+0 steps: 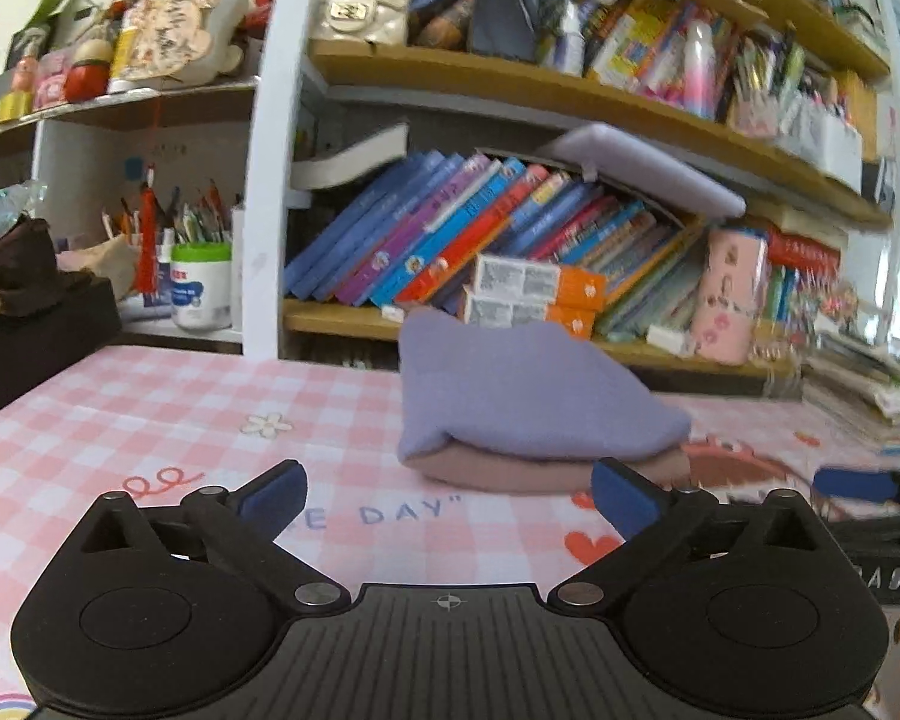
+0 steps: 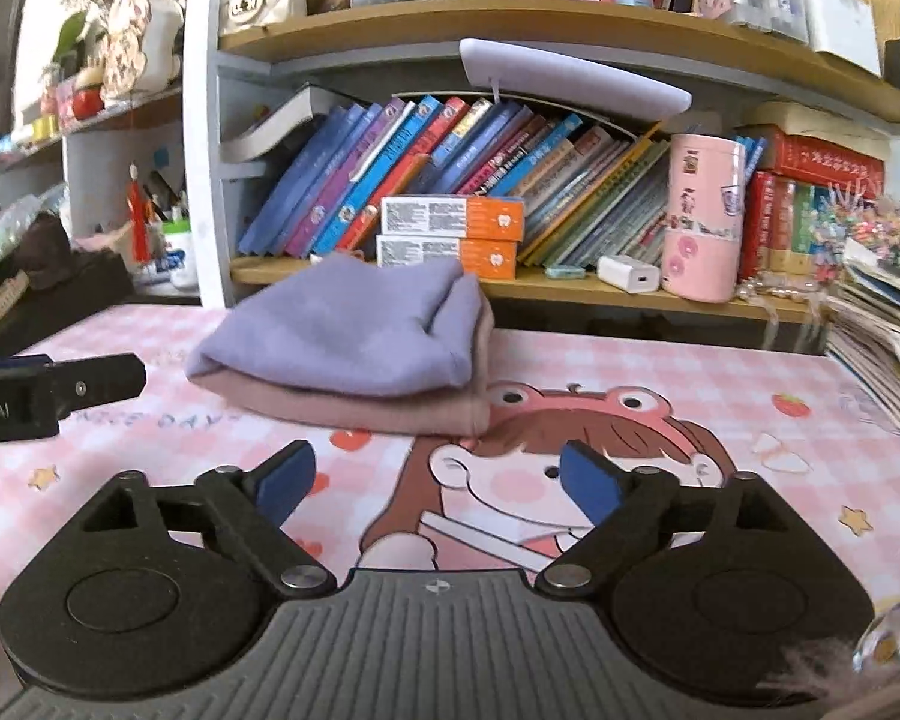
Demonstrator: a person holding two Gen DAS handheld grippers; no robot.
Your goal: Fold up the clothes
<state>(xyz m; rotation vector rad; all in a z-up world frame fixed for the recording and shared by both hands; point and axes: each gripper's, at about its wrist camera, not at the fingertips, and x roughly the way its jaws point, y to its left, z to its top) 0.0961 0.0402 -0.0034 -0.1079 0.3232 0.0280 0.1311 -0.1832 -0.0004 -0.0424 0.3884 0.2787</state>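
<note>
Holding my left gripper [image 1: 447, 501] and right gripper [image 2: 437, 483] wide apart and empty, near the folded purple cloth [image 2: 354, 330] stacked on the pink cloth [image 2: 354, 411].

The lilac garment [image 2: 342, 330] is soft, matt knitted cloth with a slightly fuzzy nap; the dusty-pink garment [image 2: 390, 414] under it looks like the same matt fabric. The tabletop [image 2: 720, 372] wears a smooth printed cover with a faint sheen. Each hand-held gripper is matt black plastic with ribbed grey plating, bright metal pivot pins and blue rubbery-looking pads: left hand-held gripper [image 1: 450, 498], right hand-held gripper [image 2: 438, 480]. The shelf [image 2: 570, 18] is bare matt wood. The books [image 2: 426, 168] have glossy paper spines. The pink canister [image 2: 702, 216] looks smooth and satiny.
</note>
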